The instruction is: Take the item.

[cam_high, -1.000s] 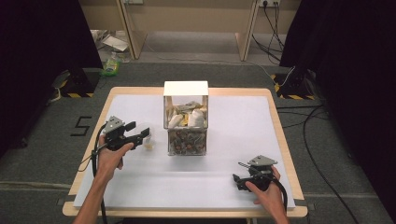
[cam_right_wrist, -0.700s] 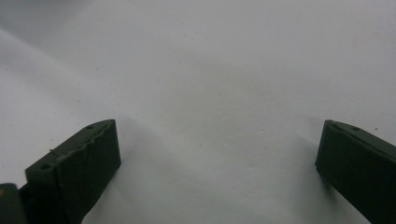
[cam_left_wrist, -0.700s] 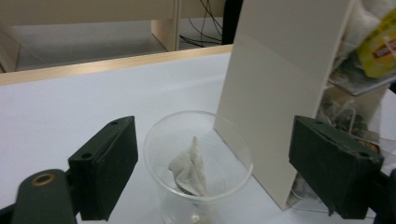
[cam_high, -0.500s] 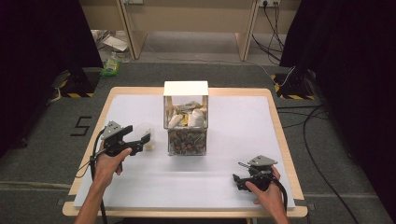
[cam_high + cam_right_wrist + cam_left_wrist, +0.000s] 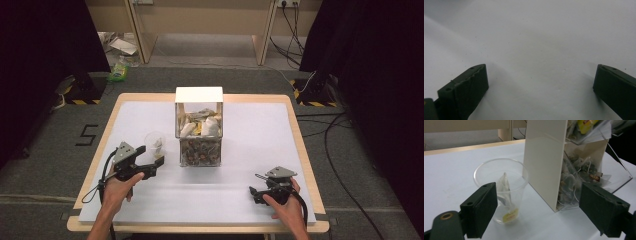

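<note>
Teabag (image 5: 505,192) inside clear plastic cup (image 5: 501,188), upright-ish, leaning against the cup wall, yellow tag low near the cup's base. Cup standing on the white tabletop (image 5: 250,145) toward the left edge, just beside the dispenser box (image 5: 198,127) but apart from it. Left tool (image 5: 150,160) just short of the cup on the near side, jaws spread wide, gripping nothing. Right tool (image 5: 254,192) near the front right corner of the tabletop, low over bare surface, jaws likewise wide apart and empty.

Judged step: bag delivered into the cup, left tool clear of it; either done with this bag or lining up on the cup itself. Next move, if the cup is to be taken: centre the spread jaws around the cup wall, close gently, since thin plastic probably crushes or tips easily. If another bag is wanted: reach for the dispenser's open lower bin (image 5: 584,182), full of loose teabags with tangled strings.

Around: dispenser's cream side panel close on the cup's right, limiting room for the far jaw there. Strings in the bin likely to drag extra bags out.
</note>
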### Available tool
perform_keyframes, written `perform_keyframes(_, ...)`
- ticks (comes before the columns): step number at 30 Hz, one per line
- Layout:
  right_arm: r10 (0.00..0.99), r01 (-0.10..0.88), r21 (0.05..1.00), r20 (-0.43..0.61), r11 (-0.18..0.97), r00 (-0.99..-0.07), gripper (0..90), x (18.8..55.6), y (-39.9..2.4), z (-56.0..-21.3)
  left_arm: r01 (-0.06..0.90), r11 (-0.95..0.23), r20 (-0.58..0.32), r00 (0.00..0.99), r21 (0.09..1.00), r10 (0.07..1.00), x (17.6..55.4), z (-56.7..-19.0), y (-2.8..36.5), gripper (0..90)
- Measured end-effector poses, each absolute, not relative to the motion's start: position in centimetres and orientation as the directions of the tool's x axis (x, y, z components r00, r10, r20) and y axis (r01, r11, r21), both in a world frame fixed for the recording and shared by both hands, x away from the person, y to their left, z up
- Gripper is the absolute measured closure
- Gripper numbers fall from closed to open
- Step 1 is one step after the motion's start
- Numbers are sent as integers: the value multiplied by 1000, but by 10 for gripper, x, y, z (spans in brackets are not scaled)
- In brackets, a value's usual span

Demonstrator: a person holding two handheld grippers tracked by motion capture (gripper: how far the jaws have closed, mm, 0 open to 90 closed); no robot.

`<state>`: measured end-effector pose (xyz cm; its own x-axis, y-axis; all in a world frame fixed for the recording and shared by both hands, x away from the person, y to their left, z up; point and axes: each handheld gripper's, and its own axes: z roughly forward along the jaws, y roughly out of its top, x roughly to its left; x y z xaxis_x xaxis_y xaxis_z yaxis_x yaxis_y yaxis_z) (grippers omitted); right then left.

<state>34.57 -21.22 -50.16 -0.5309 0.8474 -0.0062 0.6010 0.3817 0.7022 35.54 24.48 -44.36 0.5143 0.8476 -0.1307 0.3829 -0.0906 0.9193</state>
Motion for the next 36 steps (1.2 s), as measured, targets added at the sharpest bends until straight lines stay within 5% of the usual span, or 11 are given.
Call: perform_keyframes(36,847,601,702,-7,382,-531,4,346,-212,-502,394,-111,-141,557,912,819,329,-479,235,149)
